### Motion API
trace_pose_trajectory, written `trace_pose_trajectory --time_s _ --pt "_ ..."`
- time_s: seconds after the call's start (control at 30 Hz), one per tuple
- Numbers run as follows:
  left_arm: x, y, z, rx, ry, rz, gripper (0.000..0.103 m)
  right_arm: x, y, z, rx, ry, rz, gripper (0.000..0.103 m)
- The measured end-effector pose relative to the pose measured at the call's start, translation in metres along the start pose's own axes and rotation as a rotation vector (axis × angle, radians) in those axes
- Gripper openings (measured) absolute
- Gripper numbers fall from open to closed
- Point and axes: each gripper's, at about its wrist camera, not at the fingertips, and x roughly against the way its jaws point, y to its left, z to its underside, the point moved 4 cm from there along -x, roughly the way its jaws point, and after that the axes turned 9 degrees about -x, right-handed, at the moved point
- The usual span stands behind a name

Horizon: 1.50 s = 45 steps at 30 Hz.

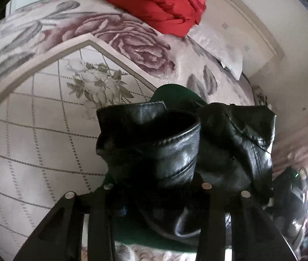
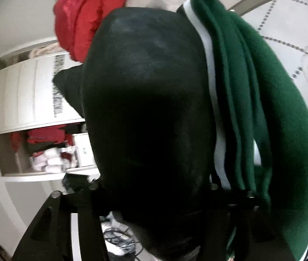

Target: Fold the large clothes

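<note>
The garment is a jacket with black leather sleeves (image 1: 175,152) and a green wool body (image 1: 171,93). In the left wrist view a bunched sleeve with its open cuff stands up between the fingers of my left gripper (image 1: 156,184), filling the gap and hiding the tips. More green cloth lies under the fingers on the bed. In the right wrist view a broad fold of black leather (image 2: 145,87) fills the gap of my right gripper (image 2: 154,187). The green body (image 2: 273,108) with its white trim (image 2: 208,43) hangs over the right-hand finger. Both grippers grip the jacket.
A crumpled red garment (image 1: 160,2) lies at the far side of the bed, on the rose-patterned bedspread (image 1: 45,130). A pale pillow (image 1: 223,50) sits to its right. An open white wardrobe (image 2: 45,148) with stacked clothes stands to the left, and cables (image 2: 119,239) lie on the floor.
</note>
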Motion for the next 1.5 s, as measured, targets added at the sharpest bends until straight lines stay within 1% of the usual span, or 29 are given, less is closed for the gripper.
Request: trace_pose_trajectory --time_s 0.03,0.07,0.1,0.13,0.17,0.2,0.23,0.27,0.3,0.37,0.4,0.43,0.47,0.5,0.57,0.63,0.67,0.77,0.8,0.83,0.87,0.9,0.93,1.1,1.2,1.27,1.3,1.4,1.5 --pt "0.008 -0.005 0.000 -0.039 0.005 -0.013 0.040 0.006 0.007 0.007 0.025 -0.039 0.099 0.076" --pt "0.011 -0.009 -0.001 -0.067 0.007 -0.031 0.045 0.013 0.017 0.016 0.070 -0.090 0.207 0.078" --pt "0.018 -0.016 -0.001 -0.124 0.012 -0.074 0.063 0.017 0.022 0.026 0.105 -0.131 0.282 0.084" --pt "0.025 -0.024 -0.001 -0.183 0.015 -0.128 0.090 0.023 0.034 0.040 0.168 -0.184 0.410 0.088" --pt "0.029 -0.026 -0.003 -0.227 0.012 -0.170 0.099 0.027 0.043 0.054 0.219 -0.236 0.535 0.088" --pt "0.038 -0.030 -0.003 -0.261 0.001 -0.197 0.102 0.031 0.052 0.065 0.254 -0.285 0.628 0.091" --pt "0.048 -0.036 -0.003 -0.294 -0.008 -0.210 0.102 0.035 0.059 0.081 0.283 -0.334 0.712 0.097" --pt "0.055 -0.039 -0.002 -0.317 -0.012 -0.223 0.102 0.038 0.067 0.097 0.298 -0.375 0.785 0.099" --pt "0.063 -0.042 -0.001 -0.335 -0.013 -0.242 0.102 0.039 0.070 0.110 0.306 -0.401 0.834 0.101" --pt "0.085 -0.050 0.000 -0.375 -0.007 -0.279 0.102 0.045 0.080 0.146 0.335 -0.476 0.951 0.101" --pt "0.097 -0.054 0.002 -0.396 -0.011 -0.299 0.102 0.044 0.079 0.165 0.342 -0.500 0.979 0.101" --pt "0.114 -0.059 0.005 -0.420 -0.021 -0.317 0.102 0.050 0.086 0.183 0.342 -0.536 1.013 0.101" --pt "0.124 -0.061 0.003 -0.431 -0.030 -0.315 0.102 0.056 0.094 0.197 0.343 -0.558 1.024 0.101" --pt "0.142 -0.066 0.003 -0.445 -0.052 -0.306 0.102 0.062 0.097 0.208 0.340 -0.576 1.027 0.101" --pt "0.182 -0.075 0.003 -0.469 -0.087 -0.302 0.102 0.080 0.117 0.243 0.332 -0.609 1.027 0.102" --pt "0.214 -0.082 0.006 -0.477 -0.096 -0.297 0.102 0.096 0.136 0.276 0.321 -0.645 1.019 0.102" --pt "0.234 -0.087 0.008 -0.480 -0.102 -0.287 0.102 0.106 0.149 0.297 0.318 -0.664 1.018 0.102" --pt "0.292 -0.100 0.013 -0.492 -0.127 -0.291 0.102 0.135 0.180 0.350 0.308 -0.723 1.018 0.102" --pt "0.313 -0.105 0.016 -0.496 -0.135 -0.278 0.103 0.144 0.191 0.364 0.308 -0.740 1.026 0.102" --pt "0.336 -0.110 0.020 -0.502 -0.135 -0.268 0.103 0.155 0.203 0.385 0.305 -0.760 1.038 0.102" --pt "0.347 -0.112 0.022 -0.508 -0.131 -0.261 0.103 0.165 0.215 0.406 0.302 -0.774 1.035 0.102" --pt "0.367 -0.117 0.026 -0.520 -0.126 -0.250 0.103 0.172 0.222 0.422 0.303 -0.786 1.033 0.102" --pt "0.387 -0.122 0.030 -0.531 -0.123 -0.256 0.103 0.183 0.235 0.444 0.307 -0.807 1.034 0.102" --pt "0.461 -0.136 0.048 -0.544 -0.125 -0.228 0.103 0.229 0.283 0.534 0.316 -0.876 1.035 0.102" --pt "0.503 -0.145 0.059 -0.554 -0.137 -0.214 0.103 0.250 0.310 0.581 0.347 -0.918 1.042 0.102" --pt "0.523 -0.150 0.067 -0.559 -0.142 -0.193 0.103 0.262 0.324 0.610 0.354 -0.939 1.032 0.102" --pt "0.535 -0.153 0.071 -0.564 -0.148 -0.198 0.103 0.268 0.332 0.628 0.363 -0.946 1.024 0.102" --pt "0.564 -0.158 0.080 -0.572 -0.158 -0.196 0.103 0.284 0.347 0.667 0.374 -0.979 1.012 0.102" --pt "0.586 -0.160 0.084 -0.571 -0.174 -0.201 0.103 0.297 0.357 0.696 0.371 -0.999 0.996 0.102"
